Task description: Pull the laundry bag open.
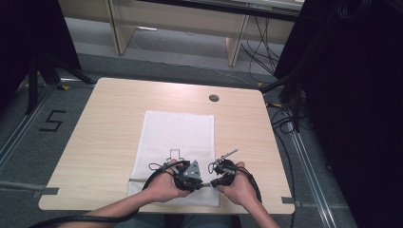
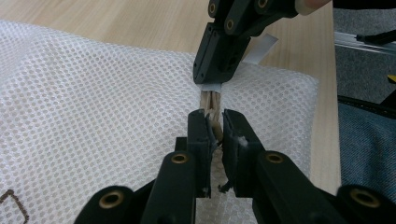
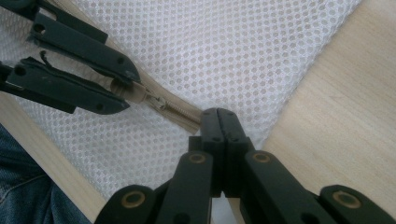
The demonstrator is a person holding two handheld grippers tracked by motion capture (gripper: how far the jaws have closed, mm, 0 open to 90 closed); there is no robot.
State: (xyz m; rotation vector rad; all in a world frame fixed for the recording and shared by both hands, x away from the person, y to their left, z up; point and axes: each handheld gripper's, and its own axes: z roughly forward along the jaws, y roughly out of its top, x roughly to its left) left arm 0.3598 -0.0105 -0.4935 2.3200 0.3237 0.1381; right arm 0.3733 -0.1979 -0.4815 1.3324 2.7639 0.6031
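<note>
A white mesh bag (image 1: 178, 135) lies flat on the wooden table (image 1: 104, 142), its beige zipper (image 3: 180, 114) running along the near edge. In the left gripper view my left gripper (image 2: 214, 122) is shut on the beige zipper pull (image 2: 214, 112). Facing it, my right gripper (image 3: 219, 114) is shut on the end of the zipper, pinching a small pale tab (image 2: 211, 87) at the bag's corner. In the high view the left gripper (image 1: 199, 183) and the right gripper (image 1: 213, 182) meet tip to tip at the bag's near right corner.
A round cable hole (image 1: 214, 98) sits in the table's far side. The table's right edge (image 2: 327, 140) lies just past the bag's corner. A shelf unit (image 1: 180, 23) and black stands with cables (image 1: 294, 95) flank the far floor.
</note>
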